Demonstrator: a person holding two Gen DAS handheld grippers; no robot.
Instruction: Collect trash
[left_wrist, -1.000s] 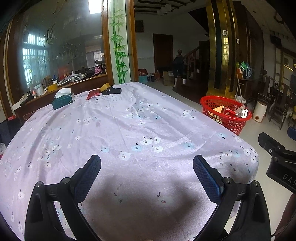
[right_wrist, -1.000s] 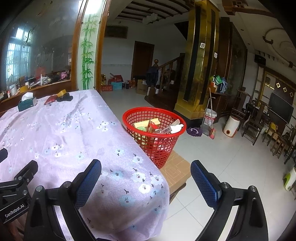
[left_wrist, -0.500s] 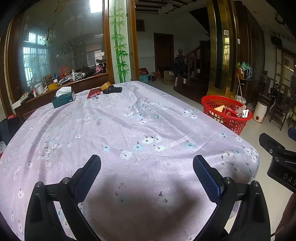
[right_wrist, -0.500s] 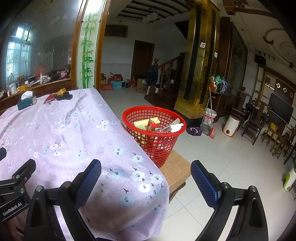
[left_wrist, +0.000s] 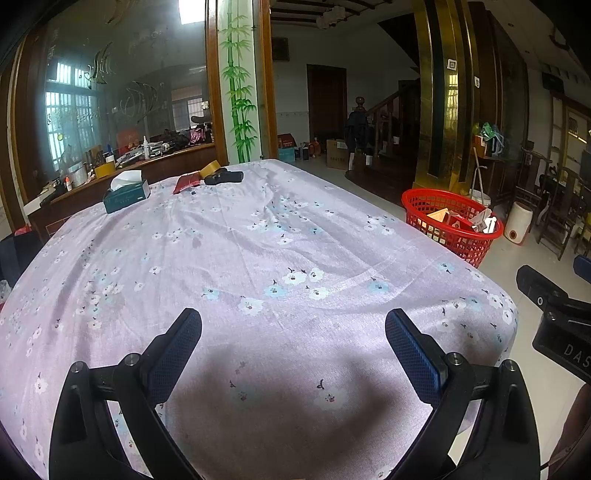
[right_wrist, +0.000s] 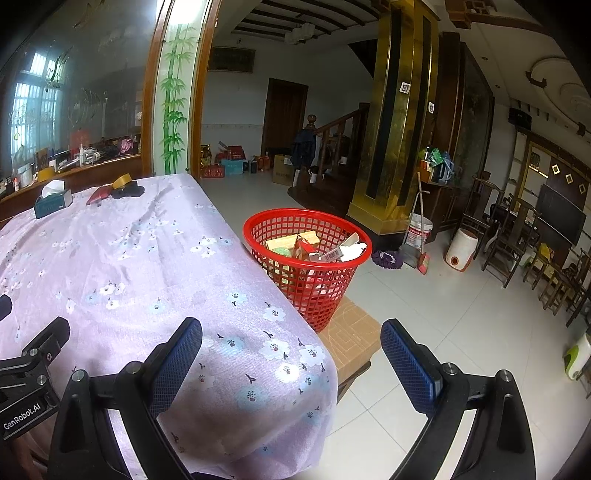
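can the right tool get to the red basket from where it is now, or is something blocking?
Probably yes. The right tool is open and empty, and the red basket stands just ahead on a cardboard box beside the table corner. Its open top looks unobstructed; only that cloth-covered corner sits close on the left.

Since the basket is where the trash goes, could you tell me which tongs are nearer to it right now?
Right. The right tongs hover at the table's corner, the red basket just ahead. The left tongs sit over the tablecloth, basket farther off to their right.
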